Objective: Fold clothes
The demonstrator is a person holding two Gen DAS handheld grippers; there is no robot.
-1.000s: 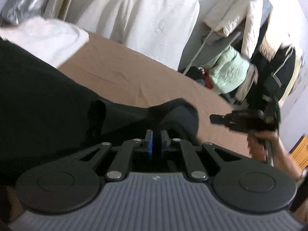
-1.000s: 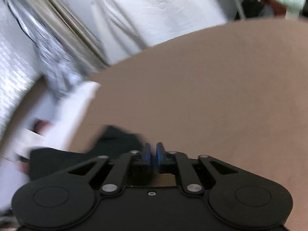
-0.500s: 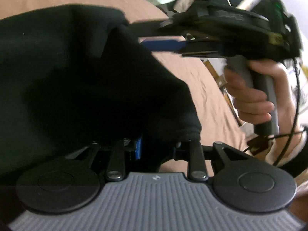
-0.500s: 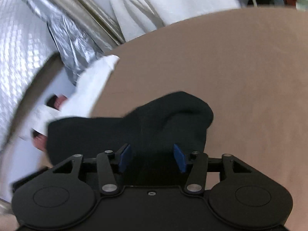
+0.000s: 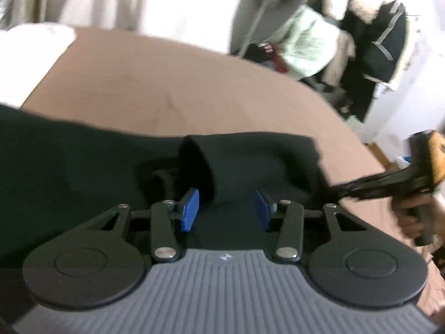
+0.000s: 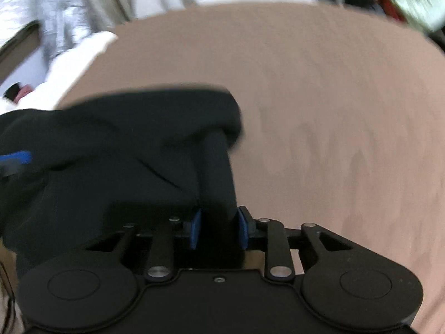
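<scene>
On brown bed | black garment | right hand-held gripper clamps fold

Matt black cloth garment

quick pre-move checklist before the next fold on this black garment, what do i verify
1. Right gripper has cloth: ok, pads closed on a bunch of the black garment.
2. Left gripper has cloth: not ok, pads spread, fabric between them untouched.
3. Garment flat: not ok, a rolled fold stands ahead of the left gripper.
4. Room on the brown bedsheet beyond the garment: ok.
5. White cloth apart from the garment: cannot tell, blurred.
6. Grippers clear of each other: ok, right one off to the side in the left wrist view.
</scene>
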